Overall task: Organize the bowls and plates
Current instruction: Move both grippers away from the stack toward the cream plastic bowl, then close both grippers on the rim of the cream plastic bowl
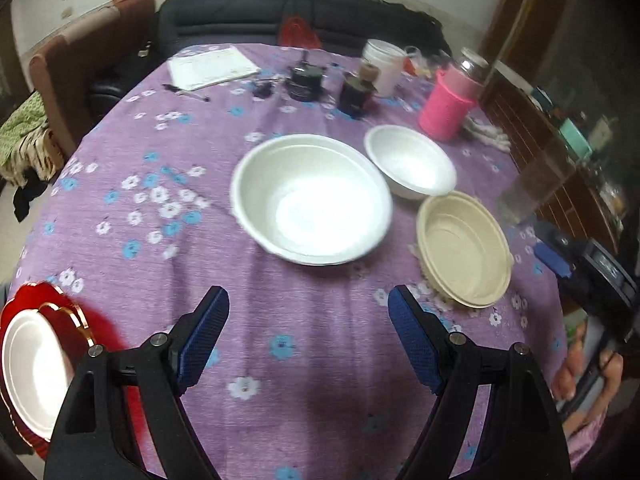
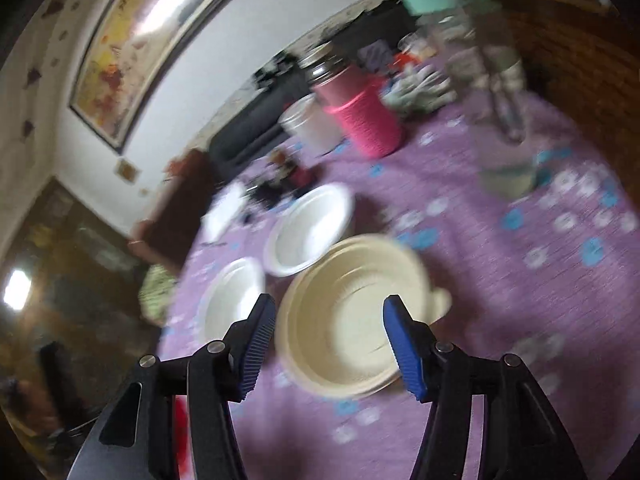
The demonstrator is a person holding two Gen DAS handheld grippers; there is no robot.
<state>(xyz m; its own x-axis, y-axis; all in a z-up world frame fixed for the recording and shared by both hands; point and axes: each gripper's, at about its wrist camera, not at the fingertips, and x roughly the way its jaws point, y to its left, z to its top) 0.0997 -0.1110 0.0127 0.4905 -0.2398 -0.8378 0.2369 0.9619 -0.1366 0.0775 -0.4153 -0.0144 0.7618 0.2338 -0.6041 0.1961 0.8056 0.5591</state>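
Observation:
A large white bowl (image 1: 312,200) sits mid-table on the purple floral cloth. A smaller white bowl (image 1: 410,162) stands behind it to the right, and a beige bowl (image 1: 464,246) stands to the right. A white plate (image 1: 32,364) rests on a red gold-rimmed plate (image 1: 76,312) at the left edge. My left gripper (image 1: 308,320) is open and empty, short of the large bowl. My right gripper (image 2: 330,326) is open and empty, above the beige bowl (image 2: 348,316). The two white bowls (image 2: 308,228) (image 2: 232,300) lie beyond it; this view is blurred.
A pink bottle (image 1: 448,104), a white tub (image 1: 384,64), dark jars (image 1: 306,80), a notebook (image 1: 212,66) and a pen crowd the far side of the table. A sofa and a brown chair (image 1: 80,64) stand behind. A clear bottle (image 2: 480,60) stands at the right.

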